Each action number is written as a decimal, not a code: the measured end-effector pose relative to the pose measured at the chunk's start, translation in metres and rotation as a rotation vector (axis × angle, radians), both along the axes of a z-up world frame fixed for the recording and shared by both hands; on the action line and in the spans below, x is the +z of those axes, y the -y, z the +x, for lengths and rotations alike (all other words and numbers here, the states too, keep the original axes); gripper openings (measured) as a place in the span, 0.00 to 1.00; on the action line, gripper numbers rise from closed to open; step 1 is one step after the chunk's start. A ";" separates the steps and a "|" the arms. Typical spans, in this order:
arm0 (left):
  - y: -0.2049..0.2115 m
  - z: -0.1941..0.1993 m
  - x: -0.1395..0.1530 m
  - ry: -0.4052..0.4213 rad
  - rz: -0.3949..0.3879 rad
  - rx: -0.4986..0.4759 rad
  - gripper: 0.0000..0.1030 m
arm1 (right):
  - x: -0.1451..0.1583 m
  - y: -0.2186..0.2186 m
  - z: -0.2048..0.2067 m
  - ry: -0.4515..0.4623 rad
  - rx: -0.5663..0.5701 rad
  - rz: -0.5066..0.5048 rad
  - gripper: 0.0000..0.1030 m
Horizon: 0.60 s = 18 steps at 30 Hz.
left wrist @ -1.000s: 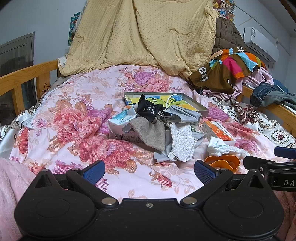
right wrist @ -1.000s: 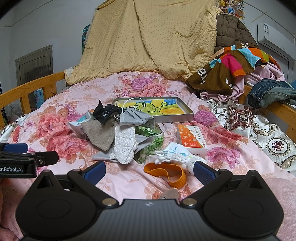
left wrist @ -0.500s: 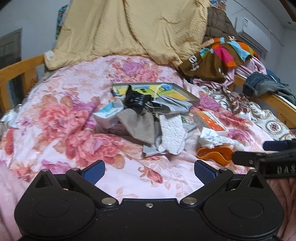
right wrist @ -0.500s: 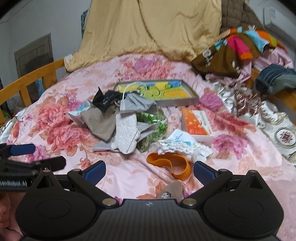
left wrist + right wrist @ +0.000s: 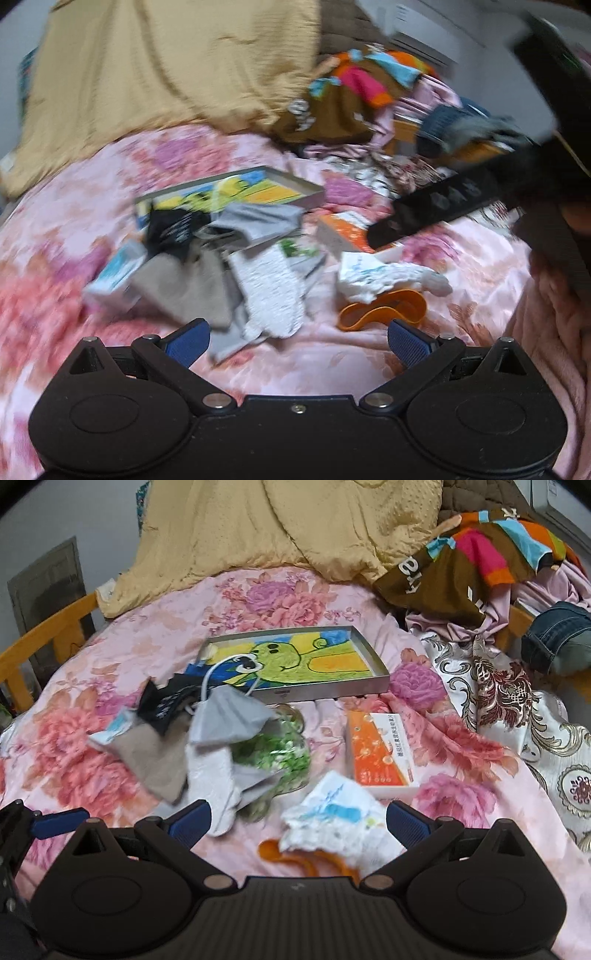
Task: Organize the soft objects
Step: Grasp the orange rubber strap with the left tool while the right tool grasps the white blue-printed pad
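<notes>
The right gripper [image 5: 297, 818] is hanging with its jaws spread wide and nothing between them, low over a crumpled white cloth with blue print [image 5: 332, 819] that fills the gap between the blue pads. My read is that it is lining up on this cloth, since it is the nearest loose soft piece and lies apart from the main heap. An orange band [image 5: 314, 862] is poking out from under the cloth's near edge, so a pinch here could catch both.

The left gripper [image 5: 297, 338] is also standing wide and empty, hovering above the near edge of the pile, with a white textured sock [image 5: 269, 291] just ahead of its pads. The left view is smeared, so fine detail there is hard to call.

Moving outward, the heap is tangling together a taupe sock [image 5: 159, 760], a grey face mask [image 5: 229, 716] whose white loop is trailing into the tray, and a black fabric piece [image 5: 166, 701], all draped over a green crinkly bag [image 5: 273, 757]. Because they overlap, lifting one will probably drag another.

Just beside the white cloth is lying an orange box [image 5: 380, 753], which is stiff and likely not part of the sorting. Behind the heap, a cartoon-printed tray [image 5: 369, 688] is sitting flat and mostly clear, looking like the natural landing spot on the floral bedspread [image 5: 295, 602].
</notes>
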State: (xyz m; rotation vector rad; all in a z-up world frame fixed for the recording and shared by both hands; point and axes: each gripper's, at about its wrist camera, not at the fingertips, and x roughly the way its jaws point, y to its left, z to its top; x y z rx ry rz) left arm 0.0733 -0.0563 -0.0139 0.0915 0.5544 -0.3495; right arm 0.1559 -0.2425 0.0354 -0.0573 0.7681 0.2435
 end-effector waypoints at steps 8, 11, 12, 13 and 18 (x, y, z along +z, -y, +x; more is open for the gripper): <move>0.020 0.044 -0.011 -0.083 -0.009 -0.172 0.99 | -0.016 0.017 0.050 -0.104 -0.059 0.021 1.00; 0.028 0.059 -0.018 -0.091 0.005 -0.238 0.99 | -0.025 0.025 0.063 -0.150 -0.093 0.071 1.00; 0.030 0.063 -0.020 -0.095 0.008 -0.260 0.99 | -0.030 0.029 0.068 -0.170 -0.104 0.093 1.00; 0.033 0.067 -0.023 -0.097 0.014 -0.283 0.99 | -0.035 0.033 0.073 -0.196 -0.118 0.116 1.00; 0.044 0.087 -0.037 -0.118 0.019 -0.351 0.99 | -0.054 0.047 0.086 -0.287 -0.159 0.195 1.00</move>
